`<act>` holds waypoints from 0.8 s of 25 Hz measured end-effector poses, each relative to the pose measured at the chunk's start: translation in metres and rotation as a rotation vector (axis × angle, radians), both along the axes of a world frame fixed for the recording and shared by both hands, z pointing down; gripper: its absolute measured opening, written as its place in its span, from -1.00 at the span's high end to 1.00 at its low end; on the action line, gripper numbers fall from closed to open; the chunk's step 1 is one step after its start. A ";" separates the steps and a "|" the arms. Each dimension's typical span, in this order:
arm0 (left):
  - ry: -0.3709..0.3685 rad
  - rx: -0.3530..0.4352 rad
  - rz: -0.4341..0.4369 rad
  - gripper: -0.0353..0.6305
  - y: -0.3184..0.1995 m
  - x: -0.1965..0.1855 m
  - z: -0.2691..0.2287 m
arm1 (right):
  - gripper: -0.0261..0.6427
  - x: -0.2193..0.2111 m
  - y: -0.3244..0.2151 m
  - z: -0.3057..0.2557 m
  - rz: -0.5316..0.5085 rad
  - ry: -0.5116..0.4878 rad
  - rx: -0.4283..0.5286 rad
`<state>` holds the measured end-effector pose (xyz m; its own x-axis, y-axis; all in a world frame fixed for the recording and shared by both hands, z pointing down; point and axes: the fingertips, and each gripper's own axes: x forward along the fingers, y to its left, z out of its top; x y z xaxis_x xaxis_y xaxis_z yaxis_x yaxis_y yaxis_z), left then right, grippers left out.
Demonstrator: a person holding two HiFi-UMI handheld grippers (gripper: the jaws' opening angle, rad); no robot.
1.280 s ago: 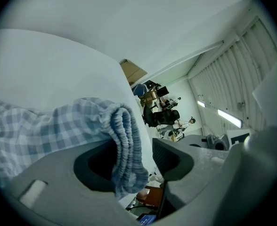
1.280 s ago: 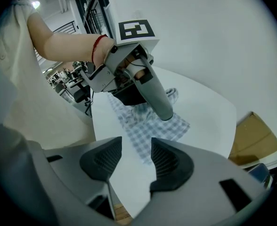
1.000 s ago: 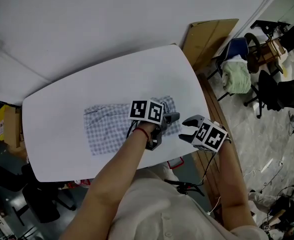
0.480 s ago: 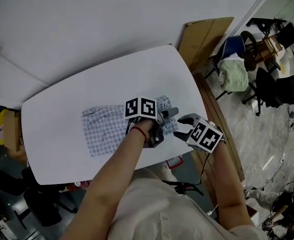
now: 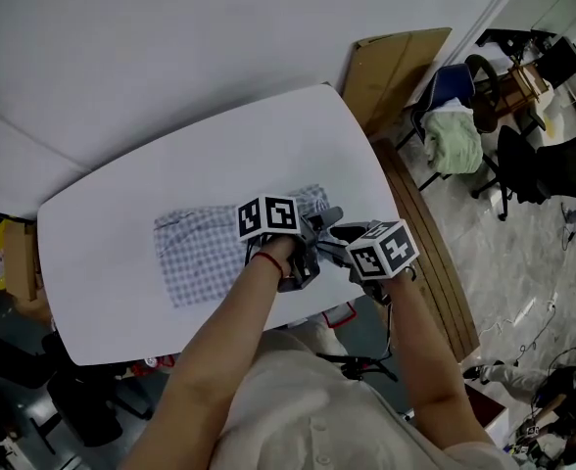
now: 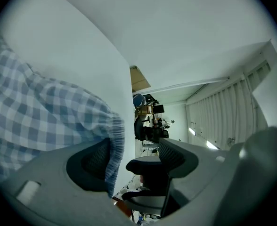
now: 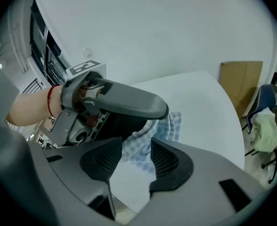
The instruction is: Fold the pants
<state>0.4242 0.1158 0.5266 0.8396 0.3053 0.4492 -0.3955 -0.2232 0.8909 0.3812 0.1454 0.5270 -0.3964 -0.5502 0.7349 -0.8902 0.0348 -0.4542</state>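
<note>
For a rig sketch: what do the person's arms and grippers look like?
The left gripper and right gripper: grey bodies, dark ribbed fingers, each with a cube of black-and-white square markers. Bare arms, pale top, red band on the left wrist. The right fingers have just been closing slightly, the checked pants between them.

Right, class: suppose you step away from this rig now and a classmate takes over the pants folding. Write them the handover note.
Pants: checked, lying spread on the white table; both grippers sit at their right end in the head view.
Left gripper: open, the gathered hem beside one pad, not pinched.
Right gripper: open, jaws just closed a little; the same end shows through the gap, nothing gripped.
Done: no fold visible.
Left: likely grip that end with both, carry it over, flatten.
</note>
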 end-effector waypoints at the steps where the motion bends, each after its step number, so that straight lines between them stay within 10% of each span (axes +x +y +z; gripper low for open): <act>1: 0.001 -0.001 -0.005 -0.04 0.000 0.000 0.000 | 0.33 -0.002 -0.001 0.005 0.025 -0.024 -0.017; 8: 0.017 -0.039 -0.047 -0.04 -0.002 -0.001 -0.001 | 0.31 0.008 -0.014 0.014 0.251 -0.197 -0.038; 20: 0.035 0.072 0.069 -0.04 -0.001 -0.007 -0.006 | 0.79 0.016 -0.011 0.024 0.203 -0.101 -0.095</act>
